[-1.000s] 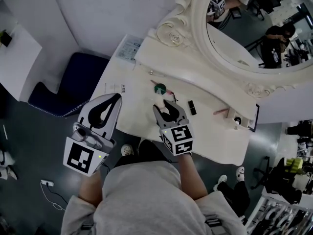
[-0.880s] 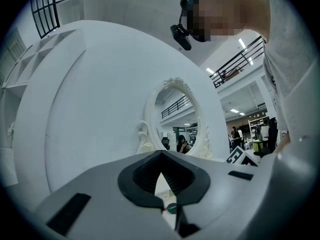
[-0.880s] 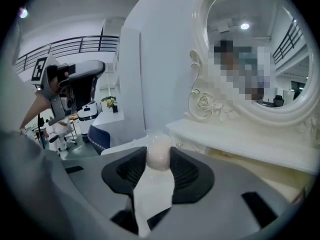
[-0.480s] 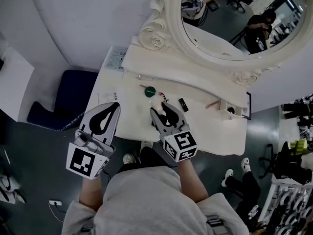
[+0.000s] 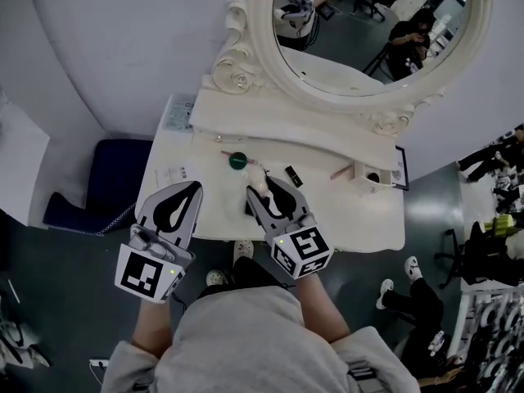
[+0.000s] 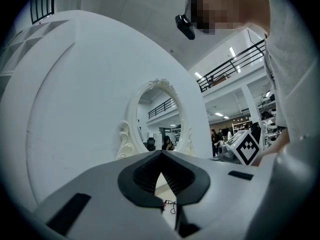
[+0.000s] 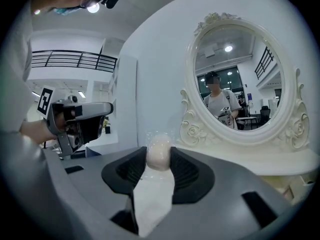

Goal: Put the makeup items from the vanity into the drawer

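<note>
In the head view my right gripper (image 5: 268, 188) hangs over the front middle of the white vanity top (image 5: 360, 219), shut on a pale egg-shaped makeup sponge (image 5: 258, 184). The right gripper view shows the sponge (image 7: 159, 154) pinched between the two dark pads. On the top lie a green round item (image 5: 238, 160), a small black item (image 5: 293, 176), a pink pencil (image 5: 342, 172) and a thin stick (image 5: 225, 153). My left gripper (image 5: 194, 188) is over the front left of the top, shut and empty, its tips touching (image 6: 160, 156). No drawer is visible.
A large oval mirror (image 5: 360, 31) in a carved white frame stands at the back on a raised shelf (image 5: 246, 121). Leaflets (image 5: 178, 113) lie at the back left corner. A dark blue seat (image 5: 90, 182) stands on the floor at the left.
The view has shifted so that more of the mirror shows. My right gripper, still holding the sponge, has drawn back a little from the green item. The left gripper stays much as it was.
</note>
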A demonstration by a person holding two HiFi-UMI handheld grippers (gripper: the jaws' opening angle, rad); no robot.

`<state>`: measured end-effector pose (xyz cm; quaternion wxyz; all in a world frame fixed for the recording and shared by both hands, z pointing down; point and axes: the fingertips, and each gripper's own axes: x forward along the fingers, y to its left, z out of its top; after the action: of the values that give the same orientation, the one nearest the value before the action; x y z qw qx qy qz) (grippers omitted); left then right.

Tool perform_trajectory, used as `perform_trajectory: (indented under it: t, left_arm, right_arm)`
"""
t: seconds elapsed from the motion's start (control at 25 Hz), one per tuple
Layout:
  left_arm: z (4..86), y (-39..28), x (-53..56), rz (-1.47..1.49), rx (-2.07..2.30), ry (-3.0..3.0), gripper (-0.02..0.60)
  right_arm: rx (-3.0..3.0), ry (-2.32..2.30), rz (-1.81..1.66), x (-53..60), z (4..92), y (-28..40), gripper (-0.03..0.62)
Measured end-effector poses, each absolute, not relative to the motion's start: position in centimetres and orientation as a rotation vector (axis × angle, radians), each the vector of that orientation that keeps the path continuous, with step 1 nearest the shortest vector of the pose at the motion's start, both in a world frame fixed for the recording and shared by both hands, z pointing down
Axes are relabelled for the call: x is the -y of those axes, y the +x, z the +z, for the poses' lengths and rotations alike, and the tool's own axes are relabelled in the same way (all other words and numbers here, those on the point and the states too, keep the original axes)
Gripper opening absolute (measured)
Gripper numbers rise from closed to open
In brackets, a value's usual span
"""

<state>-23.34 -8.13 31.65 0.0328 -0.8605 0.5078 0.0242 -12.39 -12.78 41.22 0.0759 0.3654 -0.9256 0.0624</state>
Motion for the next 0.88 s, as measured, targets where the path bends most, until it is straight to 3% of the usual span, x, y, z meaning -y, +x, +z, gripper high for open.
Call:
perform_trajectory:
  t: [0.88]
  left_arm:
    - [29.8,-17.9,5.5,0.139,-1.334,-2.730,0.011]
  right_arm:
    - [2.789,1.409,0.076,8.4,36.3,-6.2,0.153]
